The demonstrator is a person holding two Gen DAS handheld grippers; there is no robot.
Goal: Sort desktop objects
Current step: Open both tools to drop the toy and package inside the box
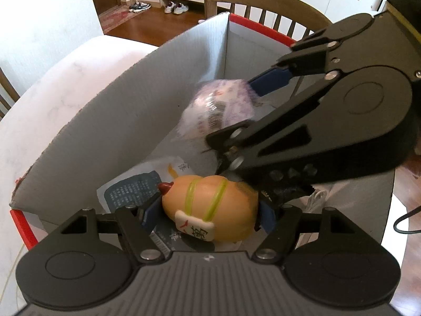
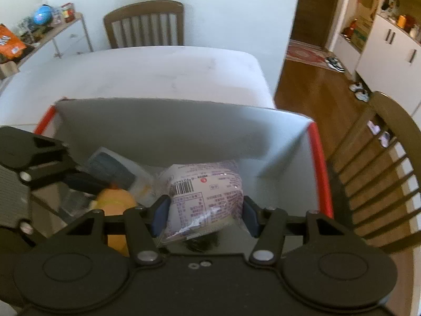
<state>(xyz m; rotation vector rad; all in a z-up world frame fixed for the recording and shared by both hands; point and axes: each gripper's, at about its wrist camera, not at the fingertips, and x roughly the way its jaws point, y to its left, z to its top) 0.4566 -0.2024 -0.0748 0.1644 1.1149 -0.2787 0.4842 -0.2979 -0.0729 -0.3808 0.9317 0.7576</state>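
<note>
A grey cardboard box with red rims (image 1: 126, 110) (image 2: 184, 131) stands on the white table. My left gripper (image 1: 208, 210) is shut on an orange hot-dog toy (image 1: 210, 208) with green stripes and holds it inside the box. The toy also shows in the right wrist view (image 2: 115, 197). My right gripper (image 2: 205, 208) is shut on a purple-and-white snack packet (image 2: 208, 192) over the box's far side. In the left wrist view the right gripper (image 1: 236, 108) holds the blurred packet (image 1: 218, 108) above the box floor.
A flat printed packet (image 1: 136, 192) lies on the box floor. Wooden chairs (image 1: 263, 2) (image 2: 381, 158) stand beside the table (image 2: 158, 71). A side table with clutter (image 2: 39, 23) is at the far left. A black cable (image 1: 405, 221) hangs at the right.
</note>
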